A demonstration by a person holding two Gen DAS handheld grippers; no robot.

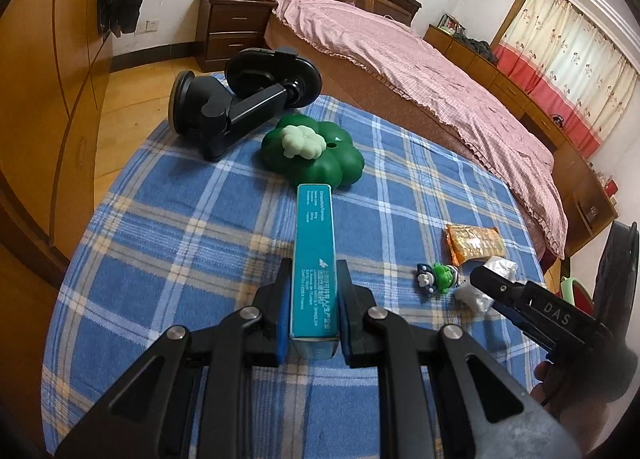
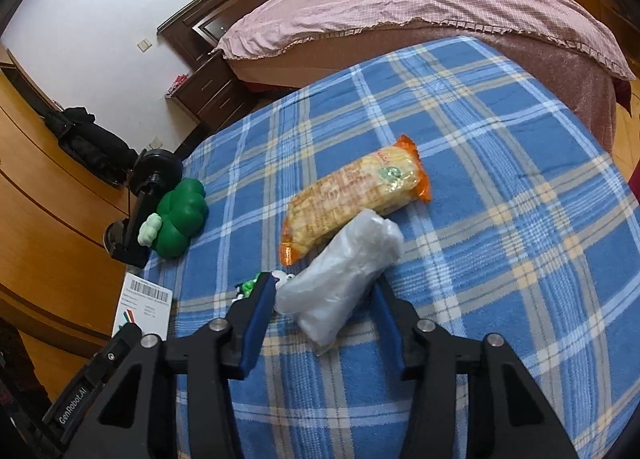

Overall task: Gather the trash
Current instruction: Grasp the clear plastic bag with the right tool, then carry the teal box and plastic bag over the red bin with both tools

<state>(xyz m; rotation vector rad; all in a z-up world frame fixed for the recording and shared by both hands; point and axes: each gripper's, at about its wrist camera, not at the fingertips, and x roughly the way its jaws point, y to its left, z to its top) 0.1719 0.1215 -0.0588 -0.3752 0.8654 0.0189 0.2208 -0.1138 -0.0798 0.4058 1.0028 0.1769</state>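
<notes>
Left hand-held gripper (image 1: 313, 311) clamps one teal box (image 1: 313, 259); right hand-held gripper (image 2: 324, 315) straddles one plastic bag (image 2: 344, 275).

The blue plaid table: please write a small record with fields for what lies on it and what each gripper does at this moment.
surface: blue plaid cloth
left gripper: shut on teal box
right gripper: jaws on either side of the crumpled clear plastic bag, grip not certain
snack packet: orange, lying flat, touching the bag's far end
small frog toy: beside the bag
green clover-shaped item: beyond the box
black phone mount: far edge of the cloth
</notes>
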